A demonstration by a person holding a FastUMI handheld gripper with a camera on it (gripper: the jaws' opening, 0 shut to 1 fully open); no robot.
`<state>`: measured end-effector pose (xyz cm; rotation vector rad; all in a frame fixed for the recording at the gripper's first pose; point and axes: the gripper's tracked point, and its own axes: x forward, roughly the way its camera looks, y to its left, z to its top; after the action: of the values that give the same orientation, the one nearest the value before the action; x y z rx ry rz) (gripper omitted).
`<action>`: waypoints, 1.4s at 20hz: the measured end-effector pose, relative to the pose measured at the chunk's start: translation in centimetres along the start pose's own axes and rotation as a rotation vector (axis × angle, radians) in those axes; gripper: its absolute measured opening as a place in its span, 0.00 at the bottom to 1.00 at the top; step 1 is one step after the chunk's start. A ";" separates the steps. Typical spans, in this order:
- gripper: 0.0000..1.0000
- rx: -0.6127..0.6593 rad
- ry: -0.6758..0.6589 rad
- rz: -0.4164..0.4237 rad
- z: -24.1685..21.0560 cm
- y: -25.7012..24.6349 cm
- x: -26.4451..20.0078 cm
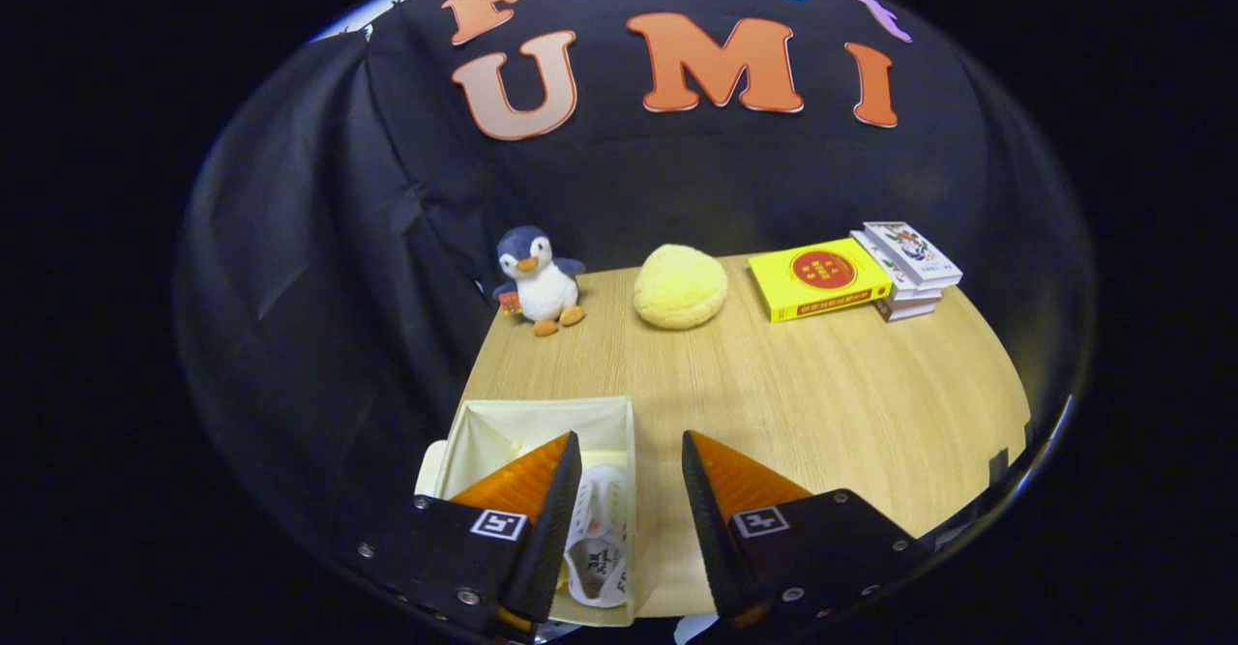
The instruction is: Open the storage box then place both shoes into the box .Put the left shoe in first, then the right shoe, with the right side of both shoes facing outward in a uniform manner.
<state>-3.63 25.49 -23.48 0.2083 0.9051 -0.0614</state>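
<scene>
Shoe [598,539] in box [542,418], between parted fingers [556,519]

A light wood-grain table [803,394] stands against the black cloth wall. Along its far edge, from left to right, sit a plush penguin [538,280], a round yellow cushion [680,285], a yellow book [818,278] lying flat, and, just beside it, a short stack of books [907,268]. At the table's near left corner rests an open cream fabric storage box [542,432] with a white shoe [600,539] lying inside it. The gripper [631,461] hovers above this corner, fingers spread apart, holding nothing.
</scene>
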 end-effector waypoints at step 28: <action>0.92 -0.109 -0.781 0.001 22.6 -22.2 -13.4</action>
<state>2.45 -1.35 -2.85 0.0687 0.1291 -0.0837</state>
